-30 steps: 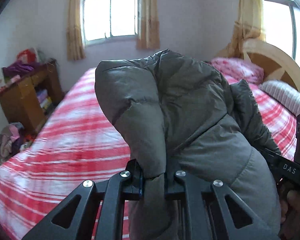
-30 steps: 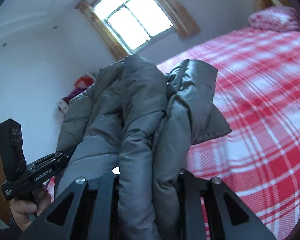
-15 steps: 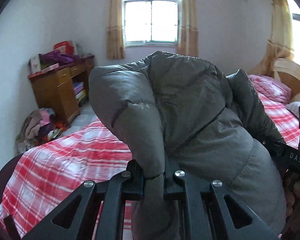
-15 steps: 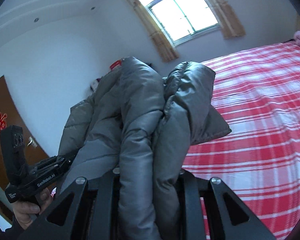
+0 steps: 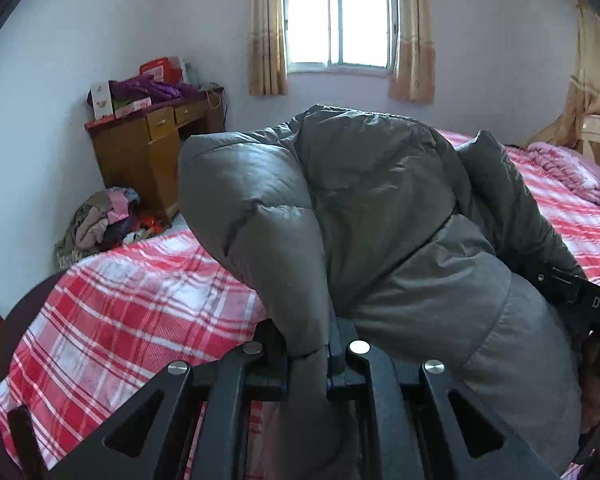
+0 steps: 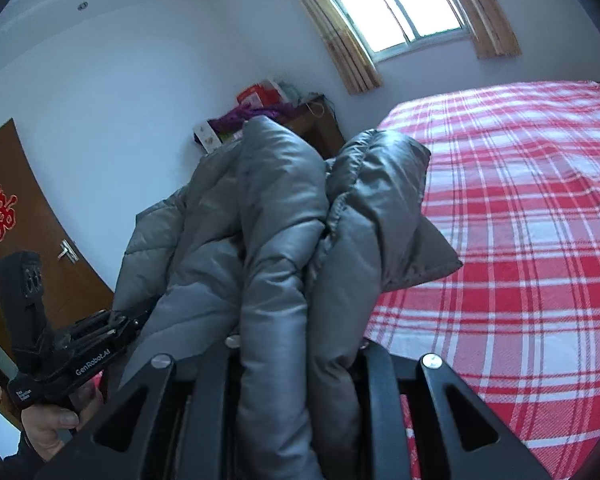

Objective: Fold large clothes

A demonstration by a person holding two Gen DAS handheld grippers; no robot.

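In the left wrist view, our left hand-held gripper (image 5: 307, 354) is closed on a fold of the grey quilted puffer jacket (image 5: 380, 216). The jacket bulges up just ahead of it, held in the air, and the red and white checked bed (image 5: 140, 304) lies below and to the left.

In the right wrist view, our right hand-held gripper (image 6: 300, 344) clamps two thick folds of the same jacket. The bed spreads to the right, so we judge the right hand nearer to it for laying the jacket down.

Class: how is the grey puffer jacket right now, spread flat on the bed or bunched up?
Bunched up: the jacket bulges in thick folds above the plaid bed.
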